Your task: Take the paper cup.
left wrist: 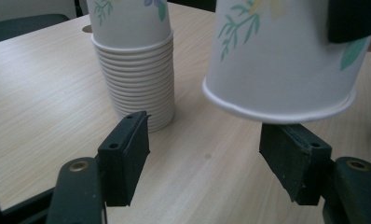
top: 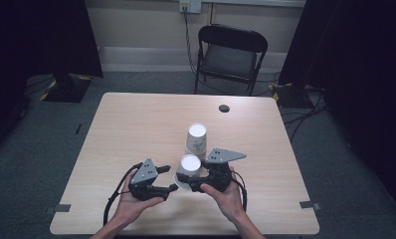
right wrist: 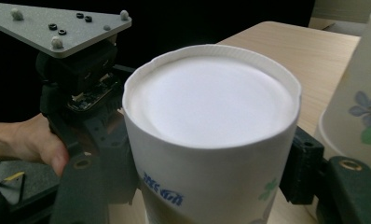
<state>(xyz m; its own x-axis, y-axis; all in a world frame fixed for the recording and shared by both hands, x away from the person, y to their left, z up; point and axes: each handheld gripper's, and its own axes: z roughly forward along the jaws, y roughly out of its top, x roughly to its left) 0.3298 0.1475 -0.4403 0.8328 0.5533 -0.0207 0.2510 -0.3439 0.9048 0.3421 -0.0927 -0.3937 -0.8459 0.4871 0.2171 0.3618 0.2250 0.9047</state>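
Crushing threatens the inverted white floral paper cup (right wrist: 211, 140) pinched by the right gripper (top: 200, 180); beside it the left gripper (left wrist: 204, 154) (jaws spread, empty) could topple the nearby stack of nested paper cups (left wrist: 137, 79).

I see wide bare counter (top: 131, 129) to my left and along the far edge, open to either hand. Ahead, the stack of upside-down cups (top: 196, 139) blocks the middle, and the lifted cup (top: 190, 169) just before it leaves a slim gap between them.
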